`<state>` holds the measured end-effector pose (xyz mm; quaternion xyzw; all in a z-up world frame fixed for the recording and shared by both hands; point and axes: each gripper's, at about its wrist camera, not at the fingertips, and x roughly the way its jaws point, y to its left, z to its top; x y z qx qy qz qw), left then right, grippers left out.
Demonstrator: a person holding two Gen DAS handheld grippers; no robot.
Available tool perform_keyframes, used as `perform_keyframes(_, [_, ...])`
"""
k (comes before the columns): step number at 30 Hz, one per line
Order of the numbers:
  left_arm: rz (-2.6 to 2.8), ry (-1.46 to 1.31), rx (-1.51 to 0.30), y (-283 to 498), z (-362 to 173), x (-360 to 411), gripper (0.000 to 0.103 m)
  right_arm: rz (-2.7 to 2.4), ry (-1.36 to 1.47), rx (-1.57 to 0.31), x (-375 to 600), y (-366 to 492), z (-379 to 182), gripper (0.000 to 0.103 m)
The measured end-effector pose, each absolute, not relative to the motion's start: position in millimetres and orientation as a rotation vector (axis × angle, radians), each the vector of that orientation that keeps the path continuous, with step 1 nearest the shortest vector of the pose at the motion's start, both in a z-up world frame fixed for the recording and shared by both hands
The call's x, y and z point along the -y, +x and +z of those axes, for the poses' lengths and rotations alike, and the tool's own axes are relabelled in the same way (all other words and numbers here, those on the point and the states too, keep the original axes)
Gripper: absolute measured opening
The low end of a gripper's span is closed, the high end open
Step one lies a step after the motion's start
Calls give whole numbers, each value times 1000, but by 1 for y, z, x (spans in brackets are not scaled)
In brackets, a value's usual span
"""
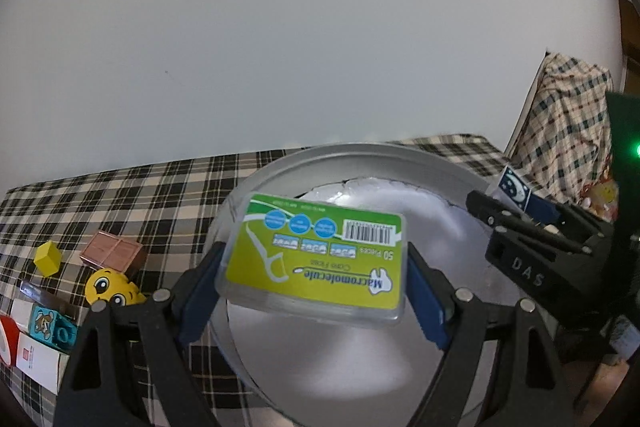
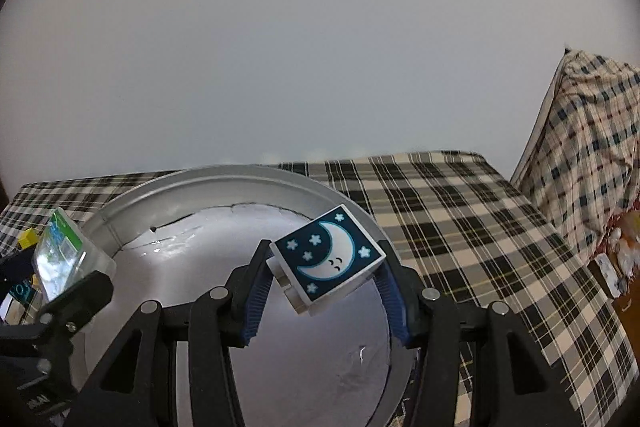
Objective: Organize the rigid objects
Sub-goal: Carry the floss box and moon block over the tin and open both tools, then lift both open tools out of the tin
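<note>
- Far left, on the plaid tablecloth [image 1: 132, 195]: I see a yellow cube [image 1: 48, 258], a brown block [image 1: 114, 253], a yellow cartoon-face toy [image 1: 112, 286] and a picture block [image 1: 52, 327] lying loose.
- My left gripper [image 1: 316, 291] stands wide, its blue pads pressed on the short ends of a floss-pick box [image 1: 316, 259]. The box's long axis runs across between the fingers; its green label faces up and reads upside down to me. It hangs over the round metal tray [image 1: 436, 163].
- My right gripper [image 2: 326, 297] is partly closed on a moon block [image 2: 330, 255], corner forward, picture face up, tilted, over the tray's right half.
- Right: plaid cloth draped over furniture [image 2: 592, 155].
- Behind: a plain pale wall [image 2: 320, 47].
</note>
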<state>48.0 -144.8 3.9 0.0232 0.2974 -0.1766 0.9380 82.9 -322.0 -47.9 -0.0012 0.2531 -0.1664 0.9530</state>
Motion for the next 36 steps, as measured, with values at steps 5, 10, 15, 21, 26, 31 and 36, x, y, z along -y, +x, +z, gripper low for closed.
perform_keyframes(5, [-345, 76, -608, 52, -4, 151, 84, -342, -9, -523, 322, 86, -50, 53])
perform_keyframes(10, [-328, 91, -604, 53, -11, 153, 85, -334, 8, -542, 322, 89, -54, 54])
perform_keyframes(15, [-309, 111, -547, 42, -7, 148, 100, -339, 23, -504, 322, 83, -50, 76])
perform_keyframes(21, [-289, 29, -454, 27, 12, 119, 103, -349, 40, -374, 321, 63, -35, 88])
perform_keyframes(26, [-213, 14, -452, 28, 12, 93, 103, -398, 85, -289, 330, 51, -27, 88])
perform_keyframes(31, [-125, -18, -460, 29, 9, 64, 103, -438, 154, -235, 344, 42, -23, 88])
perform_keyframes(36, [-87, -75, -496, 27, 0, 44, 102, -516, 269, -113, 366, 17, -18, 88])
